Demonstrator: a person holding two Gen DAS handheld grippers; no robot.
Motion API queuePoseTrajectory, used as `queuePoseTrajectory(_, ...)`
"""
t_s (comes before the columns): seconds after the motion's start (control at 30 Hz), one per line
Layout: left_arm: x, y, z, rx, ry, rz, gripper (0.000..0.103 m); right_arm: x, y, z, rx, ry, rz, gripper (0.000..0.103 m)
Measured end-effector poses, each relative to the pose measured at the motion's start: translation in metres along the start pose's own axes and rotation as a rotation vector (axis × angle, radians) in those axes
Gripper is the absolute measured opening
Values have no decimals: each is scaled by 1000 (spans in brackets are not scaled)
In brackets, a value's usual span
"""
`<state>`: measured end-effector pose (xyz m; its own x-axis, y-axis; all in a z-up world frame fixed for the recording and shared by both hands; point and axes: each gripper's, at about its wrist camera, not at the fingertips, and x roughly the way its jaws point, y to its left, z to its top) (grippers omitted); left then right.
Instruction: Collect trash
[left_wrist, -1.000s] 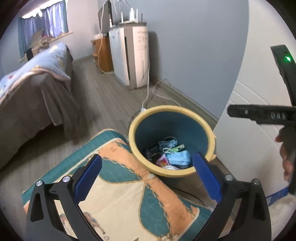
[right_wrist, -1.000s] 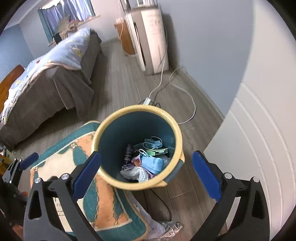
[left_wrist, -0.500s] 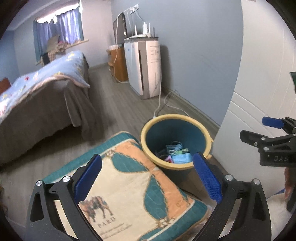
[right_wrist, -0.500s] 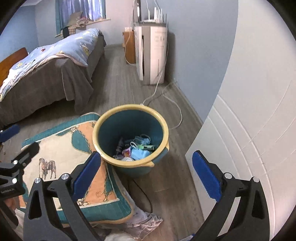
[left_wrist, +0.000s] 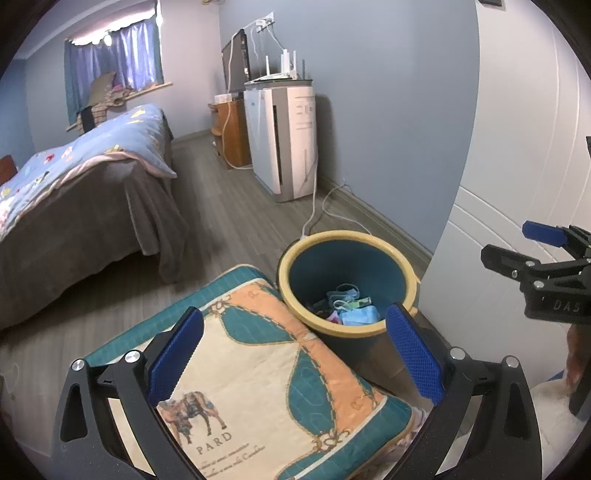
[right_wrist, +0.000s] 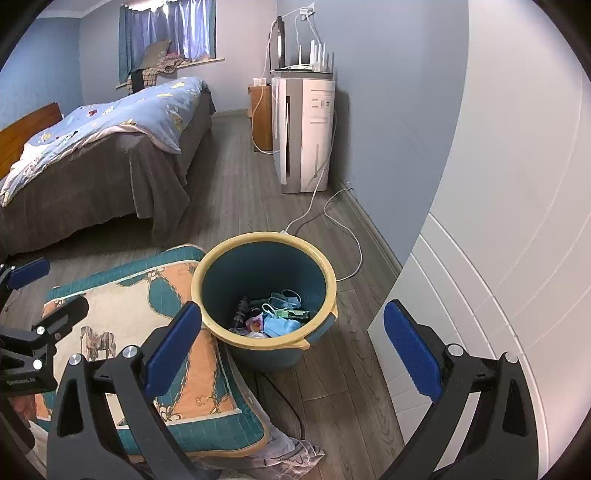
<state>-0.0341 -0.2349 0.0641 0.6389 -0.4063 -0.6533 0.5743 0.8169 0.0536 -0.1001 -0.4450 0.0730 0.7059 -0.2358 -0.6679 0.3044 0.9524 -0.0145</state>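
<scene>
A: How do the jaws stand?

B: On the left gripper (left_wrist: 293, 350) they are spread wide with nothing between the blue pads (left_wrist: 176, 353). The right gripper (right_wrist: 291, 345) is the same, jaws parted and empty.

A: What lies under each?

B: The left one hangs over a patterned cushion (left_wrist: 266, 387), teal and orange with a horse and the word PARD printed on it. The right one is above the wooden floor (right_wrist: 236, 173), with the trash bin (right_wrist: 317, 258) framed between its pads.

A: Where is the trash?

B: Down in the bottom of that bin, a teal bucket with a yellow rim. I can make out crumpled blue face masks (right_wrist: 280, 325), a green scrap, a dark small bottle-like thing and some white bits. From the left wrist view the bin (left_wrist: 295, 254) stands just beside the cushion's far corner, touching or nearly so.

A: Anything loose outside it?

B: A crumpled clear plastic bag (right_wrist: 295, 454) lies on the floor, partly under the cushion's near edge.

A: And further out?

B: A white cable (right_wrist: 332, 218) runs across the floor behind the bin to a white air purifier (right_wrist: 306, 136) against the blue wall, with a router on top. A bed (right_wrist: 110, 155) with a blue quilt stands to the left, well apart. A white panelled door or cabinet (right_wrist: 480, 295) rises close on the right.
</scene>
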Motion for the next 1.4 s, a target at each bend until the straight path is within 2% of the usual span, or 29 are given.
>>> queuePoseTrajectory(1.4,-3,10,-1,-9,8,-29,98,-1,3,-1,-8,2,-4,97)
